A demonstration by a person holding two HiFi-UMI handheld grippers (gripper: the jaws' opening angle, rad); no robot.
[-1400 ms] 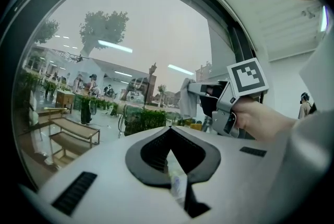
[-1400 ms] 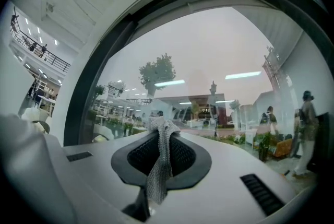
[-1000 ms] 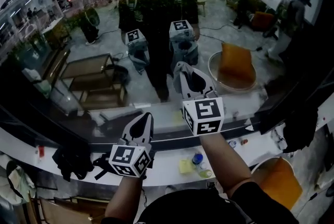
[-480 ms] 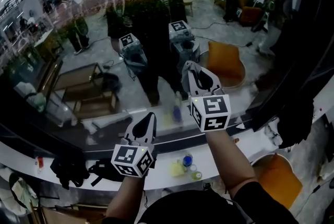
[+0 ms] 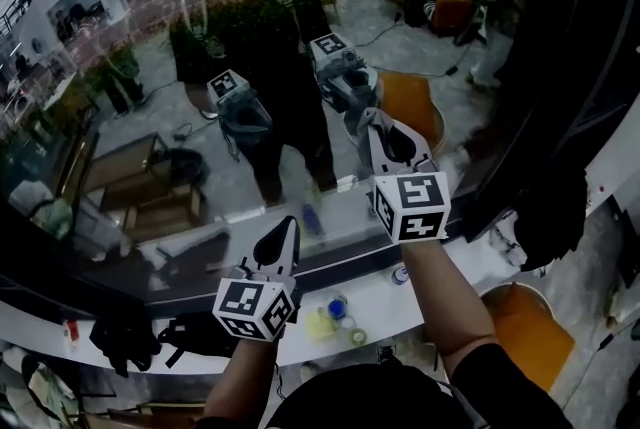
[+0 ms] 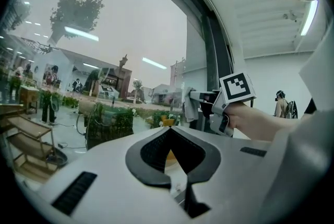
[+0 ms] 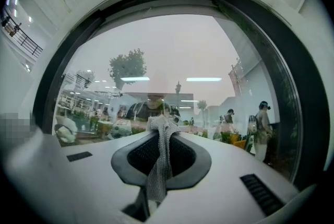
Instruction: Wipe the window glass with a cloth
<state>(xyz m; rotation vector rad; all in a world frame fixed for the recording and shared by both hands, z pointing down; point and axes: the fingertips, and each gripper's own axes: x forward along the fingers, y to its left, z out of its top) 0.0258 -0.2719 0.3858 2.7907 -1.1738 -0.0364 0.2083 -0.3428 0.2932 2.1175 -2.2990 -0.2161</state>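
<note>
- Window glass [image 5: 150, 67] is standing right in front of the person and is filling the far part of the head view. It is reflecting the person and both grippers.
- Left gripper [image 5: 284, 223] is pointing at the low part of the pane. Its jaws are pressed together with nothing between them, so I am judging that it is only waiting.
- Cloth [image 7: 159, 157], a grey knitted strip, is hanging from the tips of the right gripper [image 5: 376, 120], which is pinching it. This gripper is holding it higher on the pane and to the right of the left one. I cannot tell if the cloth is touching the glass.
- For wiping well, I am thinking the right gripper should be pressing the cloth lightly and steadily on the pane. It should be travelling in overlapping strokes.
- Only a narrow piece of cloth is sticking out past the tips, so the hard jaws could be knocking the glass if the angle is too steep.
- White ledge [image 5: 472, 265] is running under the window. From left to right it is carrying a black bundle [image 5: 125, 337], a yellow thing [image 5: 320, 324] and a blue-capped bottle [image 5: 337, 307]. A low stroke could be pushing them.
- Dark window frame [image 5: 560, 87] is closing the pane at the right, and an orange chair [image 5: 525, 327] is standing near it.
</note>
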